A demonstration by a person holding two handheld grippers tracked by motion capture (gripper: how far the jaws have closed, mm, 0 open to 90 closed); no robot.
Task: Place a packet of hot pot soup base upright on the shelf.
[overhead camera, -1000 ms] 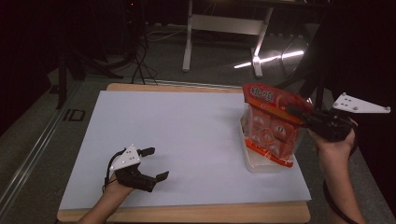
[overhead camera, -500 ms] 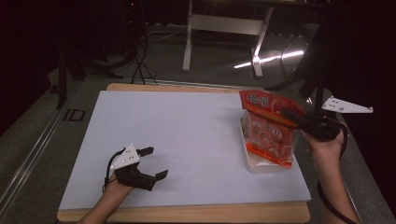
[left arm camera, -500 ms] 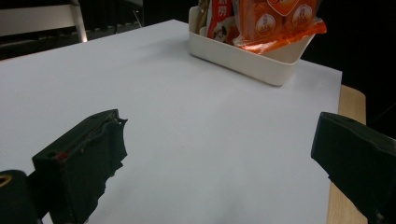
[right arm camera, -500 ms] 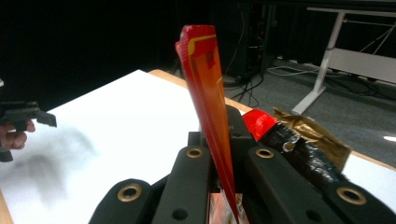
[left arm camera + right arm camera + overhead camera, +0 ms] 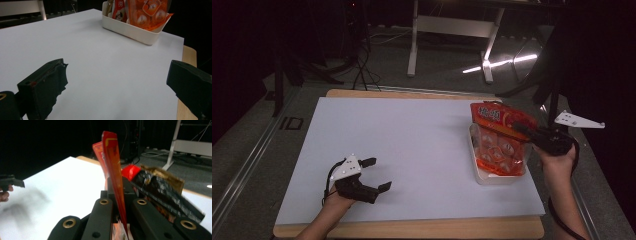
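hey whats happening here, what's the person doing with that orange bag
A person works at a white-topped table with a gripper in each hand. The right gripper is shut on the edge of an orange snack bag, holding it upright in a white bin near the table's right side, where other packets already stand. The left gripper rests near the front left of the table, jaws open, holding nothing.

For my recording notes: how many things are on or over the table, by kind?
Snack bags: 2, one orange and one dark
White tray: 1
Hand-held grippers: 2, left and right
Total: 5
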